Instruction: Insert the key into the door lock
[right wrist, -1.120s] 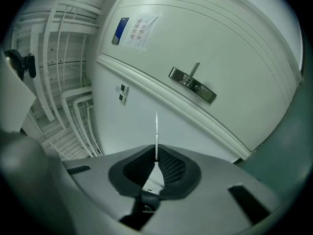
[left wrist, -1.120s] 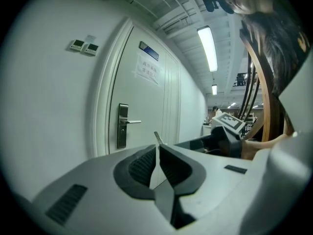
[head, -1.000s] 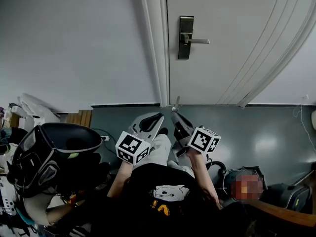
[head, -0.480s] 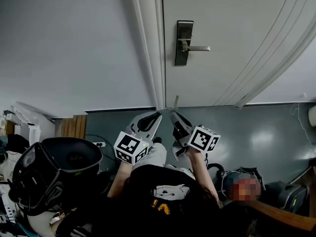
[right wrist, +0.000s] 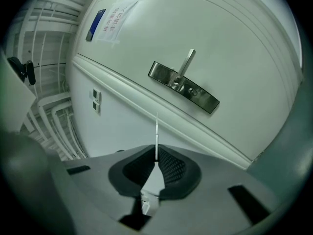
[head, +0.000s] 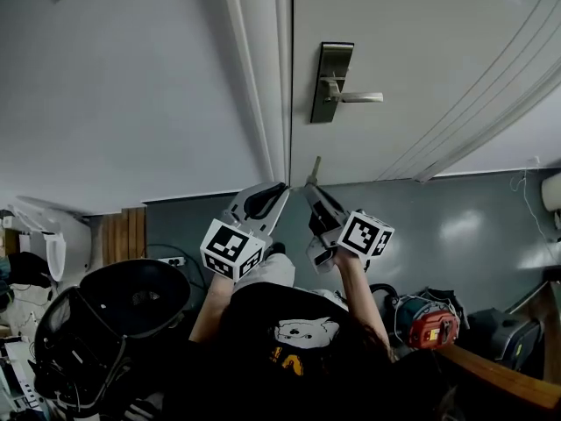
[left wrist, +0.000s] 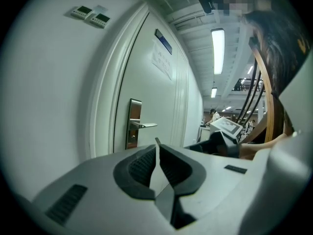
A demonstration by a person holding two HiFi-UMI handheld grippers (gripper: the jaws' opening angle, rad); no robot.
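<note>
A steel lock plate (head: pixel 331 82) with a lever handle (head: pixel 359 97) sits on the white door (head: pixel 421 51), above and ahead of both grippers. My right gripper (head: pixel 309 189) is shut on a thin key (head: pixel 314 170) that sticks out toward the door, still well short of the plate. In the right gripper view the key blade (right wrist: pixel 156 133) rises from the shut right gripper (right wrist: pixel 156 158), below the lock plate (right wrist: pixel 183 86). My left gripper (head: pixel 280 189) is beside it, also shut, holding nothing. The left gripper view shows the left gripper (left wrist: pixel 156 148) and the plate (left wrist: pixel 133 124).
The white door frame (head: pixel 259 77) runs just left of the lock. A black rounded seat (head: pixel 123 310) lies at lower left, and a red and black tool (head: pixel 429 327) on the grey floor at lower right. A paper notice (right wrist: pixel 110 16) hangs on the door.
The view has moved toward the door: the lock plate looks larger and lower. Both grippers have risen a little toward it, the key still held in the right one.
</note>
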